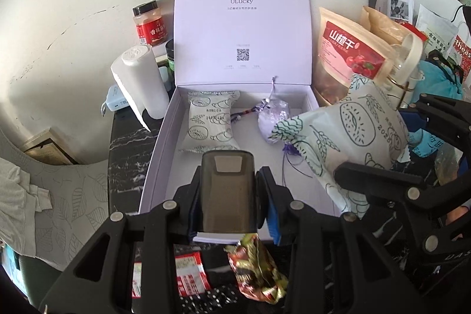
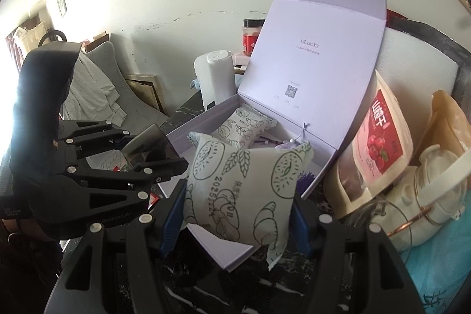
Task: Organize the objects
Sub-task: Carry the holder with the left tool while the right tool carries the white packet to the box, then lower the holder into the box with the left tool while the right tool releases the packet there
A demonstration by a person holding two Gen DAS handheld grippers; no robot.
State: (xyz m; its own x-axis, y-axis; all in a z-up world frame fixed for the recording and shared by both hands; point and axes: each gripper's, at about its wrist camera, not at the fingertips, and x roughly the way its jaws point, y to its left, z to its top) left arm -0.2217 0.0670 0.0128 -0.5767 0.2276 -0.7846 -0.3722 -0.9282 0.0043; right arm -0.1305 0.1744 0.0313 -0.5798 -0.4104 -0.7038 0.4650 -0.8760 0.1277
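Observation:
An open lilac gift box (image 1: 164,146) (image 2: 329,149) holds a white printed bread packet (image 1: 210,119) (image 2: 244,127) and a purple sachet (image 1: 272,118). My left gripper (image 1: 228,196) (image 2: 153,158) is shut on a smoky grey plastic case (image 1: 228,190) (image 2: 147,143) over the box's near edge. My right gripper (image 2: 238,211) (image 1: 379,181) is shut on a second printed bread packet (image 2: 244,190) (image 1: 344,137), held above the box's right near corner.
A paper towel roll (image 1: 141,81) and a red chili jar (image 1: 148,24) stand left of the box. A red hawthorn pouch (image 1: 347,55) (image 2: 379,137) and a cream kettle (image 2: 432,187) crowd the right. Red sachets (image 1: 188,272) and a foil snack (image 1: 259,272) lie in front on the black marble top.

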